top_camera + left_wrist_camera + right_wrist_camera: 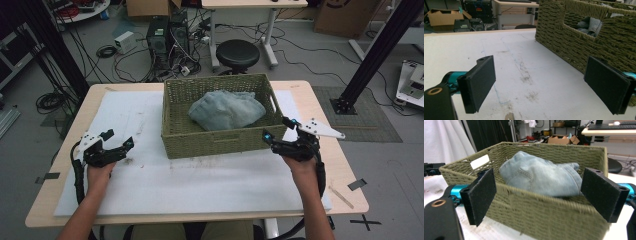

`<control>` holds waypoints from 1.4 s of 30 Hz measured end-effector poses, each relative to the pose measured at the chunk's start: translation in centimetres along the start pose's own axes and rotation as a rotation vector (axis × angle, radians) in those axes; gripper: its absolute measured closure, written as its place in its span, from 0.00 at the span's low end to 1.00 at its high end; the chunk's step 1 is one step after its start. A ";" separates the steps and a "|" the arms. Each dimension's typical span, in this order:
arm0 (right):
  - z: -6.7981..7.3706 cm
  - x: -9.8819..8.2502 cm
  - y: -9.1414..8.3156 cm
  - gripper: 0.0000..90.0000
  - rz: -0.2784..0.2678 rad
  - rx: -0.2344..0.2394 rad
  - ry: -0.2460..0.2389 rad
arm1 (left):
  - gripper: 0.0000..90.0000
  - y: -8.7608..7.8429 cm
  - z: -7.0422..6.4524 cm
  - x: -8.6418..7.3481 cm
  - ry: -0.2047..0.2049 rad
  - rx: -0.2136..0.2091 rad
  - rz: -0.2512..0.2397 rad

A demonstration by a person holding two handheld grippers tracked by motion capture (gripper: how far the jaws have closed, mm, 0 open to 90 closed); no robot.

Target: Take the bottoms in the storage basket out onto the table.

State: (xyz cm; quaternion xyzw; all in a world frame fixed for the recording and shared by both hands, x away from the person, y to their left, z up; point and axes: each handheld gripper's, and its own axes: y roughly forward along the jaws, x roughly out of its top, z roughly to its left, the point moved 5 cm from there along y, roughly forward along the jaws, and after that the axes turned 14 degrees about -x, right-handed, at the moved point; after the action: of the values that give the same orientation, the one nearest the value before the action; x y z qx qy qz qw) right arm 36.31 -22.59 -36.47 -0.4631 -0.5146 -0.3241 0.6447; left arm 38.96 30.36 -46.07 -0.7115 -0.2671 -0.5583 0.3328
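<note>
Crumpled pale-blue denim garment (541, 178) lies bunched inside the olive-green woven rectangular basket (220, 142) at frame centre, untouched. Right gripper (280, 129), jaws spread and empty, sits at the basket's lower-right corner; in the right gripper view the denim shows between the jaws, beyond the rim. Left gripper (118, 139), jaws also spread, empty, hovers over the white scuffed table mat (210, 180) at lower left, clear of the basket. Judgement: nothing grasped, so the job is barely begun; reach and lift remain. No legible writing or labels
</note>
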 end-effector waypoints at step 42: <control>1.9 7.2 15.6 0.15 0.285 0.060 -0.122 | 0.12 0.0 -0.1 0.0 0.008 -0.010 0.006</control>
State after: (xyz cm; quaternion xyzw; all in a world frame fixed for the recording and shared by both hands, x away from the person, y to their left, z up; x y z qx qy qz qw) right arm 51.46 -14.81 -33.54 -0.5309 -0.4914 -0.1851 0.6651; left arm 38.93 30.25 -46.07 -0.7118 -0.2608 -0.5614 0.3321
